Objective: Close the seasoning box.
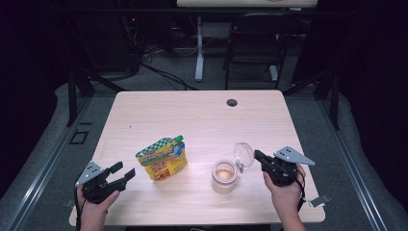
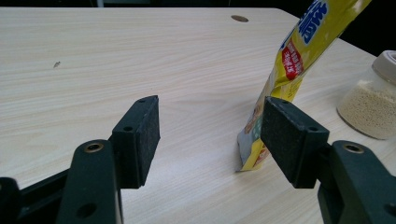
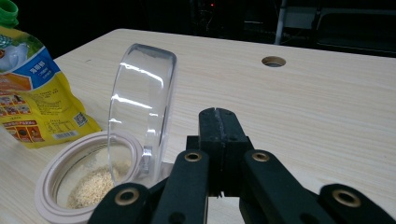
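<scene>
My right tool point(image 1: 256, 155) was shut tight with nothing in it, just beside the clear lid point(image 1: 243, 154) of the jar point(image 1: 224, 177). The lid stood up open on the jar's right side. The jar sat near me on the table point(image 1: 202, 115), with pale grains inside. My left tool point(image 1: 122, 171) was open and empty, near the yellow pouch point(image 1: 162, 159) standing left of the jar.

Pouch point(image 1: 162, 158) standing left of jar point(image 1: 224, 176) on table point(image 1: 202, 115), hinged lid point(image 1: 244, 154) raised at jar's right.
</scene>
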Tool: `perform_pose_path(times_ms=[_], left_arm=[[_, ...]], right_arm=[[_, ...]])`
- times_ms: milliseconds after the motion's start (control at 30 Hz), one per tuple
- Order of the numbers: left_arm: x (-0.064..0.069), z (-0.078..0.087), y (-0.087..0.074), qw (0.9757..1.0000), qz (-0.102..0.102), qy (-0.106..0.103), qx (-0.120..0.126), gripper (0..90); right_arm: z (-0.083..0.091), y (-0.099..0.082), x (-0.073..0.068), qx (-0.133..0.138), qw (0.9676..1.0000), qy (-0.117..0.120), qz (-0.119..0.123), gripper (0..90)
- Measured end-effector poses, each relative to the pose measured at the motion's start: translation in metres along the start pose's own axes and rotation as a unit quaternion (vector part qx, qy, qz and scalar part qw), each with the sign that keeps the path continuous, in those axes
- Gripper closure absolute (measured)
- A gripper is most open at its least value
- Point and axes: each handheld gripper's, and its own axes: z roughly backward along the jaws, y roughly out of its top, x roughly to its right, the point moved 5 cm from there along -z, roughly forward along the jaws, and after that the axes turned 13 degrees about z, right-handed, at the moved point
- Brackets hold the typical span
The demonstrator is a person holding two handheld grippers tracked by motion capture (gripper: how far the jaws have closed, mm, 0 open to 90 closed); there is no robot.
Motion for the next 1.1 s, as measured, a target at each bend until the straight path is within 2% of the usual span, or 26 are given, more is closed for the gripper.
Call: perform_pose_path(times_ms=[767,1100], left_arm=[[-0.002,-0.002,-0.001,1.0000,0.002,0.001,-0.002,38.2],[-0.002,-0.002,-0.001,1.0000,0.001,0.000,-0.003,38.2]], right_arm=[[0.000,0.007,-0.015,0.013,0.9997,0.016,0.011,90.0],[-0.003,0.008,-0.026,0.012,0.9993,0.026,0.025,90.0]])
